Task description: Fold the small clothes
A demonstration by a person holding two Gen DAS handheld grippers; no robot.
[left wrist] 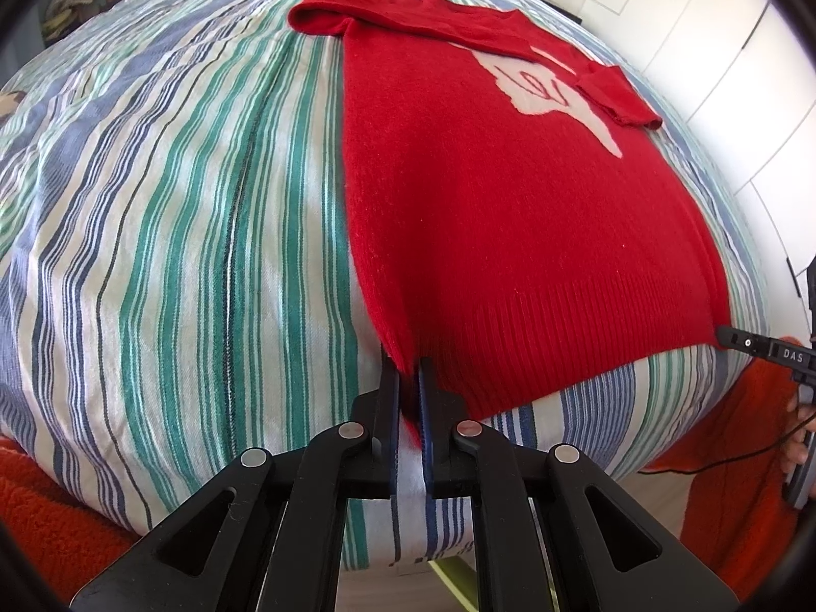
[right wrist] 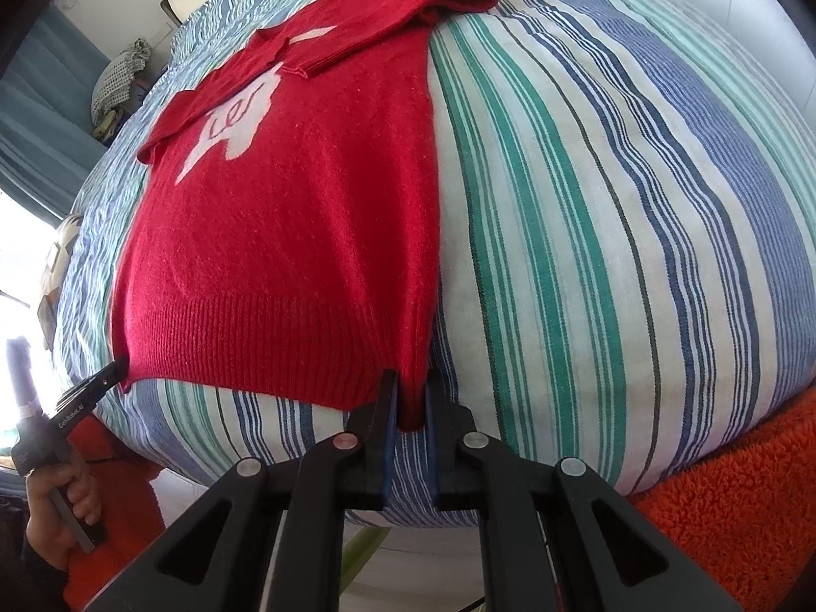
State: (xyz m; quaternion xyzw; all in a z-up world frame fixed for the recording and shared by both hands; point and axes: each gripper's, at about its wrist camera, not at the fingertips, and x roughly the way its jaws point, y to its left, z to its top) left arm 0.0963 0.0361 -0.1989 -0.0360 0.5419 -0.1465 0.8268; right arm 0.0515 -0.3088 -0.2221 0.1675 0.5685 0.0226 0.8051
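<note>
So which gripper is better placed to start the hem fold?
Neither clearly: left gripper and right gripper each pinch a hem corner of the sweater, sleeves already folded in. Likely both lift together.

A: Both views are bright, lit by daylight. In the right wrist view a window (right wrist: 15,234) at the left edge is blown out to white.

B: And the wardrobe doors (left wrist: 714,51) in the left wrist view glare nearly white too. Shadows are soft; only a thin one runs along the red sweater (left wrist: 510,214) edge on the striped bed cover (left wrist: 178,229).

A: Fisheye distortion bulges the bed like a dome, and black vignette rims the corners.

B: Focus is sharp; knit ribs and stripes read clearly. The near tool (right wrist: 408,398) arms look dark, with little detail.
</note>
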